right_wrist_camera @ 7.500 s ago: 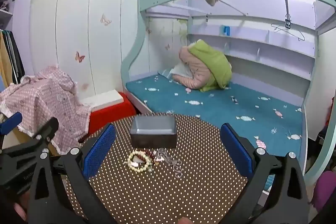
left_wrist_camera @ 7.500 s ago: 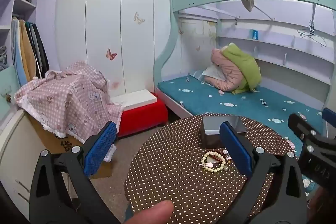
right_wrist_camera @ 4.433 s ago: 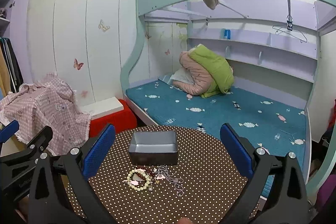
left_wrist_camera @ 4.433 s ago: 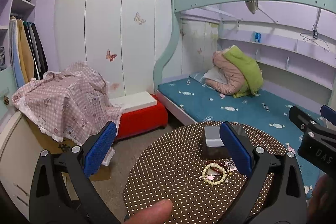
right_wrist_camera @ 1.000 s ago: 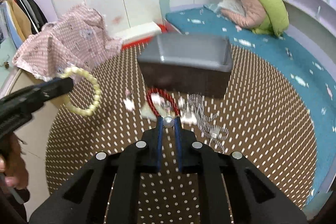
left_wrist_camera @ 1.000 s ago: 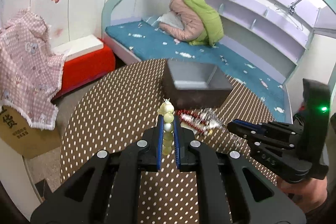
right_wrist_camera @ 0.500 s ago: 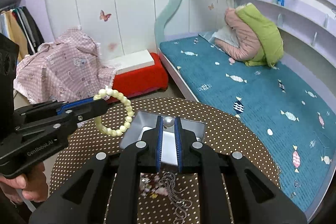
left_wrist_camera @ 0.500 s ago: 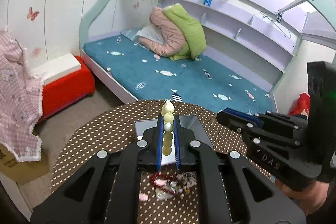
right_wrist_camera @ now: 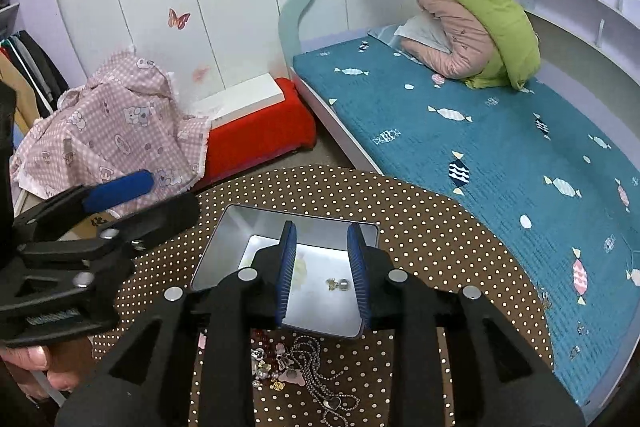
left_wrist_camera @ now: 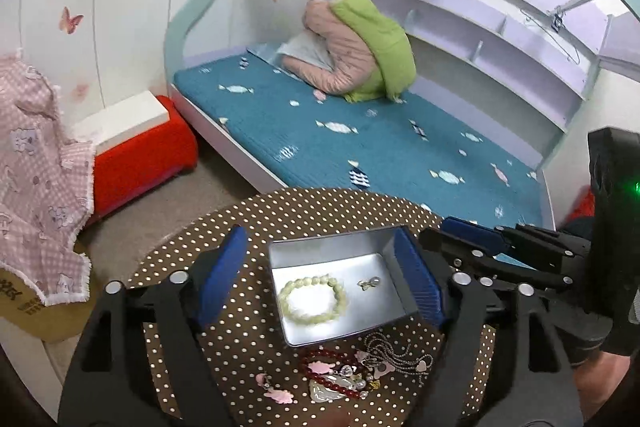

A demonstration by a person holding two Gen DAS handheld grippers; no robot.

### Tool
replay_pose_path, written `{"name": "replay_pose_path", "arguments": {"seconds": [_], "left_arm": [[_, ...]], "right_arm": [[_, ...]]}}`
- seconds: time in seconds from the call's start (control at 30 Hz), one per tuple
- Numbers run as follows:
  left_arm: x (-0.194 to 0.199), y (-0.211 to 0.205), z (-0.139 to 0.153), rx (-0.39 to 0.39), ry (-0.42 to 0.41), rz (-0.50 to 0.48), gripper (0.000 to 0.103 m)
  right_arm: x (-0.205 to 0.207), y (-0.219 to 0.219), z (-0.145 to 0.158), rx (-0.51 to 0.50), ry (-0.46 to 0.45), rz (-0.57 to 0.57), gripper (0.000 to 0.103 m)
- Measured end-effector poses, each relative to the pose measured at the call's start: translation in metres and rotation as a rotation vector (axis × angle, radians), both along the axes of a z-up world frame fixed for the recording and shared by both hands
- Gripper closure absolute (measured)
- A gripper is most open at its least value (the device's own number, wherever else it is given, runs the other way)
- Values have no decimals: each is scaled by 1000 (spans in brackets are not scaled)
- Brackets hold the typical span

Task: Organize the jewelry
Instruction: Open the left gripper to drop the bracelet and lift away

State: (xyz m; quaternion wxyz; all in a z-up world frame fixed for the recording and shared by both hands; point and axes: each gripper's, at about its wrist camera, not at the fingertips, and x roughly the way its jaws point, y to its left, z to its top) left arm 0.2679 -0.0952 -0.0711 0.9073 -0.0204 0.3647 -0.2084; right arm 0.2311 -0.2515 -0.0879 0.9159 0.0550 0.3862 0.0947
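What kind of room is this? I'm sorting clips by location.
Most likely a child's bedroom: a bunk bed with a candy-print cover, butterfly stickers on the wardrobe, and clothes hanging at the left. The jewelry tin sits on a small dotted table.

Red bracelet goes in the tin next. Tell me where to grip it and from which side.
Grip the red bracelet on its left arc, the part clear of the chains and charms. Come from above, one pad inside the loop and one outside, since it lies flat on the table.
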Motion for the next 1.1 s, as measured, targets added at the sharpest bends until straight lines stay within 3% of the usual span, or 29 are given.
{"name": "replay_pose_path", "arguments": {"seconds": [0.03,0.07,0.17,0.2,0.5,0.8,1.1], "left_arm": [[-2,3,2,-5,-5,14,18],[-4,7,3,-8,-11,25,12],[-16,24,11,-21,-37,68,8],[-21,28,14,-19,-49,81,8],[-70,66,31,7,-147,192,5],[-110,85,26,33,-175,246,5],[-127,95,5,66,-151,288,5]], "right_arm": [[-2,-1,1,1,-10,-8,40],[-7,-2,5,-2,-34,-33,33],[-16,-7,10,9,-66,-65,9],[-19,-8,12,12,-73,-73,7],[-58,-9,34,28,-161,-119,7],[-92,-5,44,-10,-213,-133,7],[-117,-5,26,-42,-194,-140,7]]}}
